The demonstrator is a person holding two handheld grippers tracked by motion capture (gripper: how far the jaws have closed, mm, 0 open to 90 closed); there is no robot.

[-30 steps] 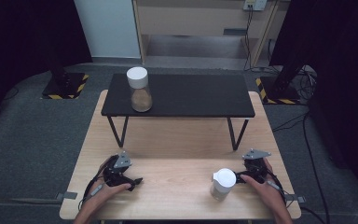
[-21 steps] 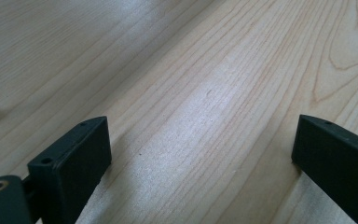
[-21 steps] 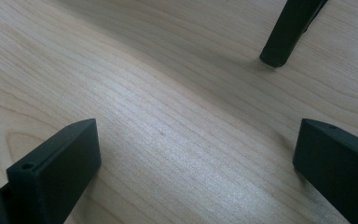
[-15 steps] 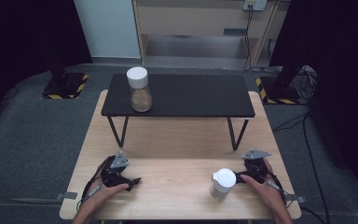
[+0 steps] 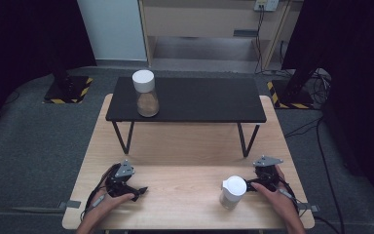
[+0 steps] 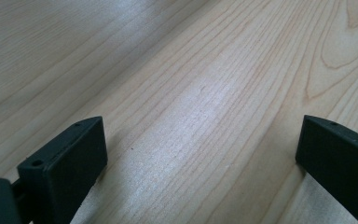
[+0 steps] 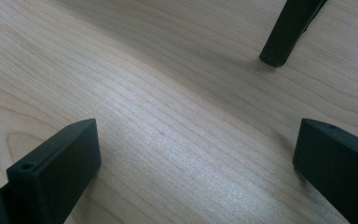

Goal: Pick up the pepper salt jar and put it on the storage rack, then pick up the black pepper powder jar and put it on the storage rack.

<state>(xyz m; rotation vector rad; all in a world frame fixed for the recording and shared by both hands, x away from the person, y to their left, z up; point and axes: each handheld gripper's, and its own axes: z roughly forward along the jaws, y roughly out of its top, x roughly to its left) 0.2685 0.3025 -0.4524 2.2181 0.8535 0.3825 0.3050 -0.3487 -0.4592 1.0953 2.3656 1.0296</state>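
Nearest you, your left gripper (image 5: pixel 139 189) rested on the table (image 5: pixel 185 195), its jaws just opened wide over bare wood. Your right gripper (image 5: pixel 249 185) lay beside the near jar (image 5: pixel 233 191), jaws spread and empty; whether they touched it was hard to make out. Farther off, a second jar (image 5: pixel 146 93) stood on the black shelf (image 5: pixel 199 100). Judged step: ready; next, close on the near jar.

Near jar (image 5: pixel 233 191): white-capped, clear, upright on the pale worktop (image 5: pixel 185 195) just beside the right tongs (image 5: pixel 251 186), seemingly untouched. Far jar (image 5: pixel 146 93): same white cap, brownish contents, upright at the black shelf's (image 5: pixel 199 100) left end.
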